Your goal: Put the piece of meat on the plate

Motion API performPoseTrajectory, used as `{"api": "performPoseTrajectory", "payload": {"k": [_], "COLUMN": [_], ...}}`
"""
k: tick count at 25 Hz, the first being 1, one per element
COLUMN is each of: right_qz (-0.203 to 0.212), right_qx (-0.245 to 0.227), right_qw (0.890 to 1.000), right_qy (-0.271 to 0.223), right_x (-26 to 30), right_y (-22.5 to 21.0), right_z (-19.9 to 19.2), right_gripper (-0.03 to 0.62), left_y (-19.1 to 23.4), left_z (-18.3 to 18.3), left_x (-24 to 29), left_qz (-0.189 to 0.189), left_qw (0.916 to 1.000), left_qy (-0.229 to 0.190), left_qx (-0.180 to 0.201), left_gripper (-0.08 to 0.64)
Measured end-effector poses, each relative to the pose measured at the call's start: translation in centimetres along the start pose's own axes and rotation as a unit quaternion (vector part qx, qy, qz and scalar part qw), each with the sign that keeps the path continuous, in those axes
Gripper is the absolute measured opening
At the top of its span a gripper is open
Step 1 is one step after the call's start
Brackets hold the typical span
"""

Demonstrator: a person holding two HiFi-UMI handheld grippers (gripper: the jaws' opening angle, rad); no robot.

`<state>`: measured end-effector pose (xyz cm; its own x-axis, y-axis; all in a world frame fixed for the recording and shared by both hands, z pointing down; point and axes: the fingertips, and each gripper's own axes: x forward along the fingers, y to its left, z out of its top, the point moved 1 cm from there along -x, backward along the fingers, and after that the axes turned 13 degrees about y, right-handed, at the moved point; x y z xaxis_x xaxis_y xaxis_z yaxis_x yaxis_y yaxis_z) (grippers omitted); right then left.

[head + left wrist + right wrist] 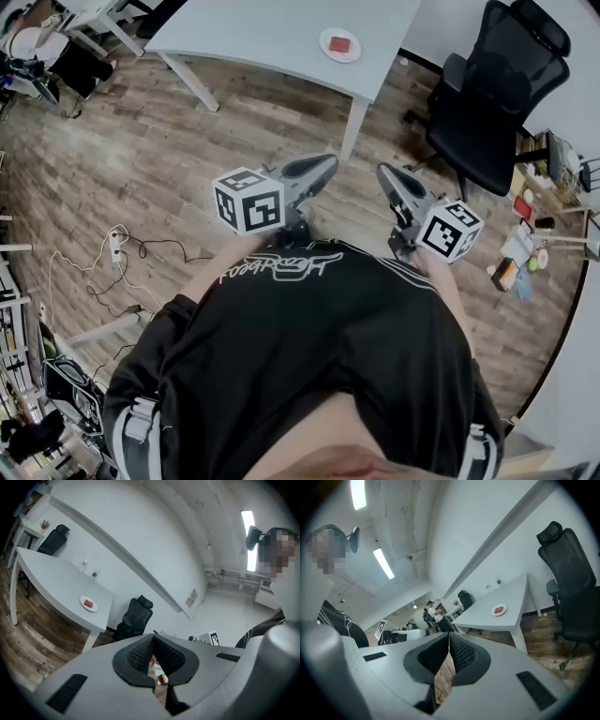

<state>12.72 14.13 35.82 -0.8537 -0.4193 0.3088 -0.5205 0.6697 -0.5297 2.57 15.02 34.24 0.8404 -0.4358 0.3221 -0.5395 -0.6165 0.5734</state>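
I hold the left gripper (pixel 323 166) and the right gripper (pixel 385 173) side by side in front of my body, almost level, both pointing toward the white table (pixel 272 33). The jaws of each are pressed together, with nothing between them. The piece of meat (pixel 341 44) lies on the plate (pixel 326 37) on the table, well apart from both.

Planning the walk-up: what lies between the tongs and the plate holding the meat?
Head view: only wood floor, then the table leg and the white table top, separate the left tongs and right tongs from the plate with the meat.
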Motion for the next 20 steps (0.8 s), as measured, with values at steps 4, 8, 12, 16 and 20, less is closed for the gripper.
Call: {"api": "performPoseTrajectory", "payload": {"k": [4,8,12,16,20], "right_qz": [-0.005,-0.009,-0.005,-0.004,-0.002], "right_qx": [-0.003,-0.016,-0.035,-0.045,-0.046], "right_qw": [1.000,1.000,0.999,0.999,0.999], "right_qy": [0.001,0.003,0.008,0.012,0.009], "right_x": [-1.6,-2.4,-2.9,-3.1,-3.1], "right_y": [0.3,0.8,1.7,2.0,2.3], "right_z": [-0.9,-1.7,-2.1,-2.3,-2.1], "right_gripper": [0.012,0.012,0.012,0.012,0.012], "left_y": [-1.6,-2.6,-3.6,-4.1,-4.4], "left_z": [-0.8,-1.6,-2.2,-2.4,-2.0], "left_x": [0.2,0.3,0.3,0.2,0.0], "left_qz": [0.001,0.001,0.004,0.011,0.015], "left_qw": [1.0000,0.9999,0.9999,0.9997,0.9996], "left_qy": [-0.002,0.000,0.002,0.006,0.004], "left_qx": [0.004,0.010,0.016,0.020,0.024], "left_gripper": [0.008,0.008,0.008,0.008,0.008]}}
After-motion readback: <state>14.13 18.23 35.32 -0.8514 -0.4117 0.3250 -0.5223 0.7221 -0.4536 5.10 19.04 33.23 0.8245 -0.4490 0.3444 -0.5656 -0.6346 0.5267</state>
